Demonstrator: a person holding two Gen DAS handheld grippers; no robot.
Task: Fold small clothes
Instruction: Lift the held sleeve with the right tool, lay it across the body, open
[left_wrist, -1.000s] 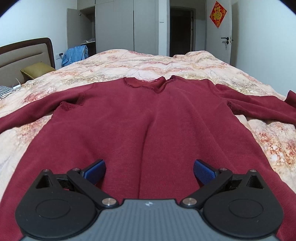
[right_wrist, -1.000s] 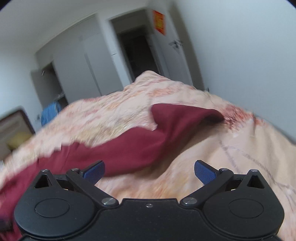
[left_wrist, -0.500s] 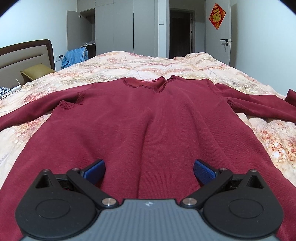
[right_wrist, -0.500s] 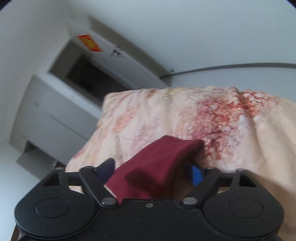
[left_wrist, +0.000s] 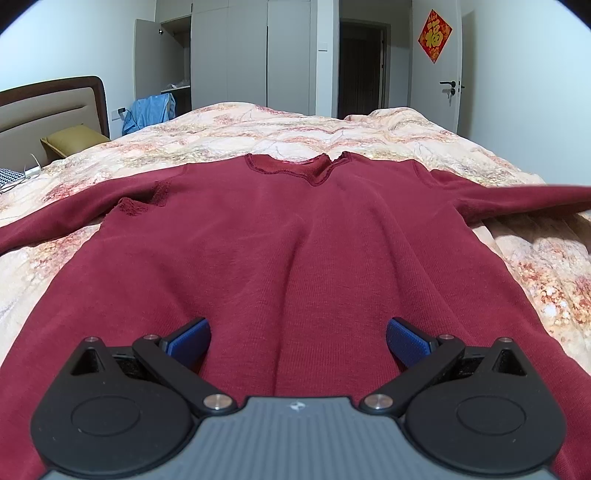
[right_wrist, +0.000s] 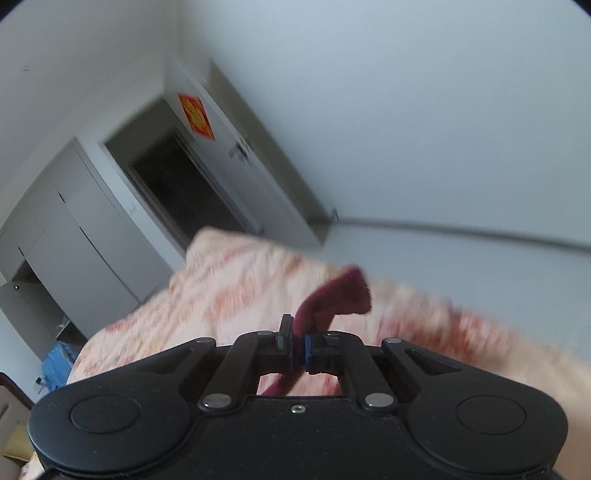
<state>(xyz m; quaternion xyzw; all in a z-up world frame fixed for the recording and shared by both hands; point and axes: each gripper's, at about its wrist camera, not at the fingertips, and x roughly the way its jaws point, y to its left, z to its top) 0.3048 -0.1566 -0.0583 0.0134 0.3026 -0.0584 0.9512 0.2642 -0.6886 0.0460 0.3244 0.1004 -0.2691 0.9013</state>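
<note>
Red sweater (left_wrist: 295, 236) lies flat, front up, on the bed (left_wrist: 295, 125), collar at far end. My right gripper (right_wrist: 299, 349) is clenched on the right sleeve cuff (right_wrist: 340, 295), lifted off the quilt. Left gripper (left_wrist: 298, 341) hangs released over the near hem, touching nothing I can see. Plan: carry cuff across chest w/ sleeve taut, lay flat, no bunching at shoulder.

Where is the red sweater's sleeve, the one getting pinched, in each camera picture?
Left wrist view: the sleeve stretches to the right edge, lifted off the quilt.
Right wrist view: the sleeve end sticks up at centre, pinched in the right gripper.
Shared landmark: the red door decoration.
</note>
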